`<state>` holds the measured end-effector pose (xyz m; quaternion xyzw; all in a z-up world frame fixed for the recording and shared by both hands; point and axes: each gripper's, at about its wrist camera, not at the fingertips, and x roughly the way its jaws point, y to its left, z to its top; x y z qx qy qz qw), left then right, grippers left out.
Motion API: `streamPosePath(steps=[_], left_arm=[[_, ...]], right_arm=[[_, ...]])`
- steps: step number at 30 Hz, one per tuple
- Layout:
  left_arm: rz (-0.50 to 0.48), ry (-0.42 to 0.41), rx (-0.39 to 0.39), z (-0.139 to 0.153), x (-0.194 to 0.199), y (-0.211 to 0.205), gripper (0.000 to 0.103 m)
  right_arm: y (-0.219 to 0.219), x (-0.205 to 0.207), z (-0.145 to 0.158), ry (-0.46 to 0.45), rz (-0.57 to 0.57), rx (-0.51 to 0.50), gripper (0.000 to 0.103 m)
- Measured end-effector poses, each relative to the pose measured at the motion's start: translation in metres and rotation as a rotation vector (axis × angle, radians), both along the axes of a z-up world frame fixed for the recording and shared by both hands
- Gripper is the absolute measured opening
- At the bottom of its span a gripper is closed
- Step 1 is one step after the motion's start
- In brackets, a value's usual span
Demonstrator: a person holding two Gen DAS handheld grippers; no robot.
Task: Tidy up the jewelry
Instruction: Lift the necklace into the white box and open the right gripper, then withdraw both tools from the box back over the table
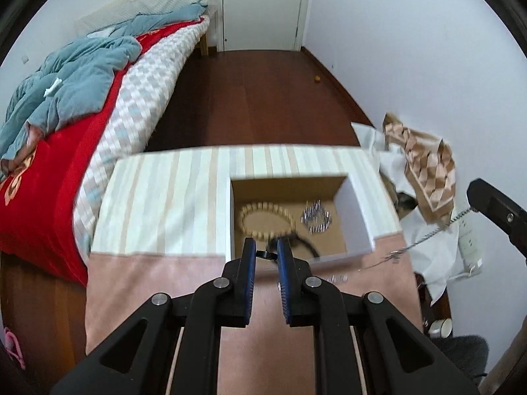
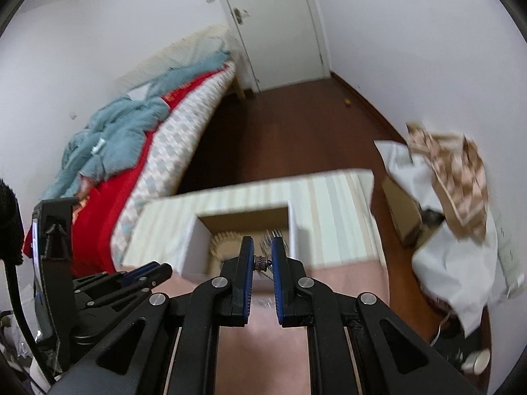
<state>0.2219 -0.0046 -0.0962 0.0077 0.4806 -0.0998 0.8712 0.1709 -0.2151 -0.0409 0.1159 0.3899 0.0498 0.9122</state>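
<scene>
A white-walled cardboard box point(image 1: 359, 204) sits open on the striped cloth. Inside lie a wooden bead bracelet point(image 1: 263, 214) and a silver spiky piece point(image 1: 315, 219). My left gripper point(image 1: 266, 252) is shut on a black band bracelet point(image 1: 306, 245), which curves away to the right over the box's near edge. At the right edge my right gripper point(image 1: 477, 194) hangs a thin silver chain point(image 1: 428, 240) above the table. In the right wrist view my right gripper point(image 2: 262, 260) is shut on the chain's small brown ribbed charm point(image 2: 261, 260), above the box point(image 2: 194, 240). The left gripper point(image 2: 158, 268) shows at the lower left.
The table wears a pink and striped cloth point(image 1: 158, 197). A bed with red and blue-grey bedding point(image 1: 66, 105) lies to the left. White cloth and a patterned scarf point(image 1: 425, 164) are heaped at the right wall. A dark wood floor point(image 1: 257, 98) runs to a shut door.
</scene>
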Motion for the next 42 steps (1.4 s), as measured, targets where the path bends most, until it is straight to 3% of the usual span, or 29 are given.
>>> streamPosePath(steps=[3, 7, 13, 18, 25, 26, 27, 29, 30, 31, 34, 36, 38, 42], left_arm=[[0.007, 0.013, -0.019, 0.006, 0.017, 0.004, 0.011], [0.014, 0.053, -0.025, -0.004, 0.04, 0.009, 0.011], [0.013, 0.197, -0.043, -0.05, 0.08, 0.008, 0.011], [0.009, 0.264, -0.026, -0.077, 0.102, -0.001, 0.011], [0.042, 0.289, 0.006, -0.081, 0.116, -0.003, 0.018], [0.047, 0.279, 0.013, -0.078, 0.115, -0.002, 0.026], [0.057, 0.268, 0.021, -0.075, 0.114, 0.0, 0.04], [0.079, 0.236, 0.02, -0.067, 0.109, 0.007, 0.062], [0.094, 0.216, 0.03, -0.063, 0.106, 0.012, 0.067], [0.106, 0.201, 0.038, -0.06, 0.105, 0.015, 0.068], [0.135, 0.164, 0.068, -0.052, 0.094, 0.024, 0.074], [0.158, 0.131, 0.096, -0.047, 0.083, 0.029, 0.085], [0.169, 0.108, 0.123, -0.045, 0.073, 0.031, 0.096], [0.172, 0.093, 0.15, -0.046, 0.055, 0.037, 0.1]], right_arm=[[0.008, 0.021, 0.02, -0.03, 0.022, -0.019, 0.011], [0.018, 0.053, 0.02, -0.005, 0.044, -0.03, 0.011], [0.02, 0.095, -0.031, 0.137, 0.055, -0.028, 0.011], [0.011, 0.112, -0.083, 0.265, 0.043, -0.005, 0.011], [0.01, 0.124, -0.116, 0.393, 0.056, 0.002, 0.012], [0.01, 0.124, -0.116, 0.407, 0.059, -0.009, 0.013], [0.011, 0.125, -0.116, 0.41, 0.062, -0.01, 0.016], [0.012, 0.124, -0.113, 0.411, 0.059, -0.031, 0.041], [0.013, 0.124, -0.111, 0.407, 0.06, -0.033, 0.046], [0.013, 0.123, -0.108, 0.401, 0.058, -0.039, 0.053], [0.012, 0.12, -0.102, 0.396, 0.045, -0.068, 0.054], [0.011, 0.117, -0.1, 0.399, 0.033, -0.1, 0.062], [0.011, 0.112, -0.1, 0.398, 0.019, -0.141, 0.079], [0.012, 0.101, -0.103, 0.402, 0.011, -0.212, 0.097]])
